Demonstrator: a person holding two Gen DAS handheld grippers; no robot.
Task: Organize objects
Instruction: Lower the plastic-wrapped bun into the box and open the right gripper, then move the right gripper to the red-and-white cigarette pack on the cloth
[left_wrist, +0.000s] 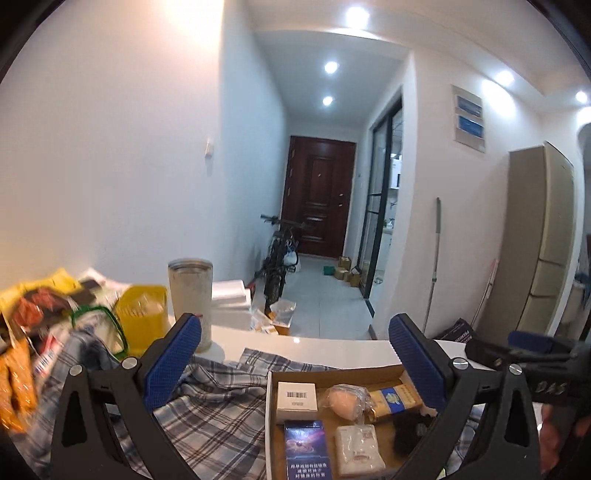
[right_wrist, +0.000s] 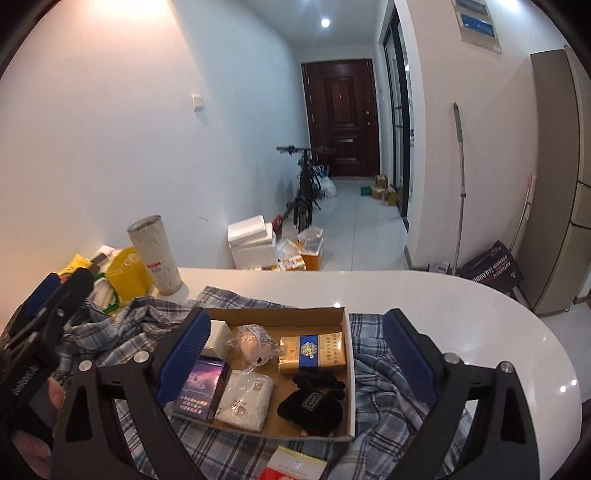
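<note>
A shallow cardboard box lies on a plaid cloth on the white table. Inside it are a gold-and-blue carton, a purple box, a tissue pack, a black pouch, a plastic-wrapped pink item and a small white box. My right gripper hovers over the box, open and empty. My left gripper is open and empty too, above the cloth and the box. A red-and-white pack lies just in front of the box.
A tall white tumbler, a yellow container and a heap of bags and packets crowd the table's left end. Beyond the table are foam boxes, a bicycle, a mop and a cabinet.
</note>
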